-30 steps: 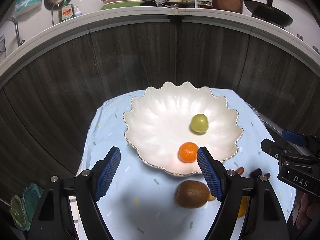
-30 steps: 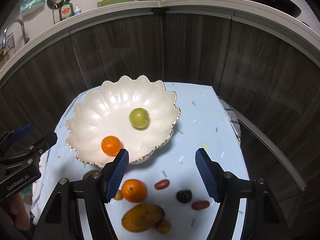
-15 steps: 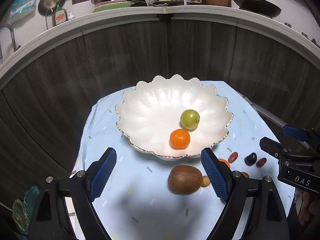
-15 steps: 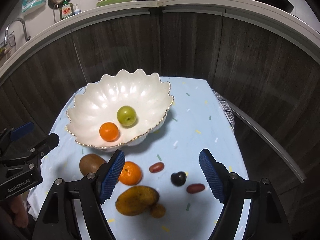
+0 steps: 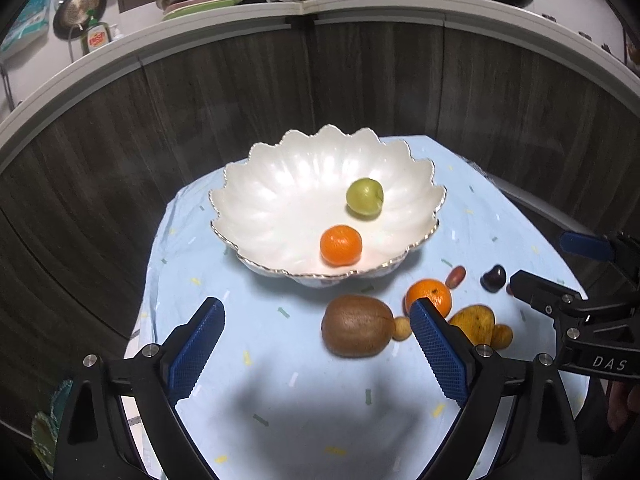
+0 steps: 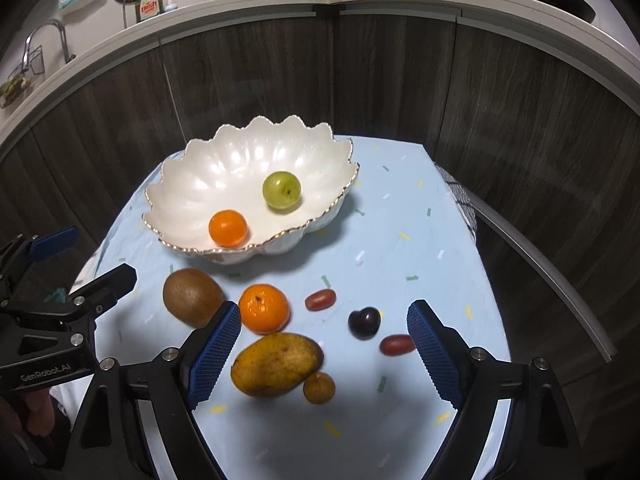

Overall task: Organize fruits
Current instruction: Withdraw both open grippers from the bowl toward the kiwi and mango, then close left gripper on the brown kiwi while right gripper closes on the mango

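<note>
Btwn right tongs [image 6: 320, 350]: mango [image 6: 276, 364] | L tongs [image 5: 316, 344] by kiwi [image 5: 357, 331] | both spread

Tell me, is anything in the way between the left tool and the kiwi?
Nothing visible is. The left tool is open, and only bare blue cloth lies between its fingers and the kiwi. A small round fruit touches the kiwi's far side, toward the mango.

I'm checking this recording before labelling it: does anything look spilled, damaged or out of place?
Nothing is spilled or broken. The white bowl sits upright with only a mandarin and a green fruit inside. The kiwi, mango, second mandarin and small dark fruits lie loose on the blue cloth, simply unsorted.
</note>
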Available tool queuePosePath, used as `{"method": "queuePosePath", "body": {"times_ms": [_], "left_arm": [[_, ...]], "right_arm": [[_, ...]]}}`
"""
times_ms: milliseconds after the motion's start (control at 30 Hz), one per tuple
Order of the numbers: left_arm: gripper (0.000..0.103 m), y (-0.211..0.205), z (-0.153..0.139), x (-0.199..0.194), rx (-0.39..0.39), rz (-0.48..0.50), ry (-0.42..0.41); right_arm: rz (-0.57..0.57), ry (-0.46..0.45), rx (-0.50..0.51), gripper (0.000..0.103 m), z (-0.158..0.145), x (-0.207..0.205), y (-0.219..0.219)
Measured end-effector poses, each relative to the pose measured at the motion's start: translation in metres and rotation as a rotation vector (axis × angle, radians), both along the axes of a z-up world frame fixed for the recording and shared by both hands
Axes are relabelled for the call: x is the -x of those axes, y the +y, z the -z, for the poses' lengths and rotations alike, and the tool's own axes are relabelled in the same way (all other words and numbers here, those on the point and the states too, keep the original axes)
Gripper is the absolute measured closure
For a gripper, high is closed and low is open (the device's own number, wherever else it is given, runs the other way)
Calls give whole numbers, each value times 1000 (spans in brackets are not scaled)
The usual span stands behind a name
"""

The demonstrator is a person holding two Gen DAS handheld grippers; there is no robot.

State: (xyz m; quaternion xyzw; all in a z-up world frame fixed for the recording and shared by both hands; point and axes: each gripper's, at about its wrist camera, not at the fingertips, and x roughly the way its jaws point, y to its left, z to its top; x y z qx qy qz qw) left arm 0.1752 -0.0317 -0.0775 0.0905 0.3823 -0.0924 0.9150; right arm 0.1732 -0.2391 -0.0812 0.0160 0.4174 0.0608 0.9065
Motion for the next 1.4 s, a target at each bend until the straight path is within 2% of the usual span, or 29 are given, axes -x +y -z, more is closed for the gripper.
{"method": "queuePosePath", "body": {"times_ms": [300, 700, 1167, 1400], "left_arm": [[8, 2, 18, -2, 15, 68, 58], [8, -7, 38, -21, 5, 154, 126], [8, -9, 58, -42, 34, 165, 206], [9, -8, 70, -53, 79, 147, 255]], "right_arm": [[-44, 33, 21, 16, 11, 1, 10], [-113, 127, 22, 16, 40, -3, 19], [-181, 189, 16, 16, 62, -11, 32], [-190, 202, 8, 16, 73, -20, 35]]}}
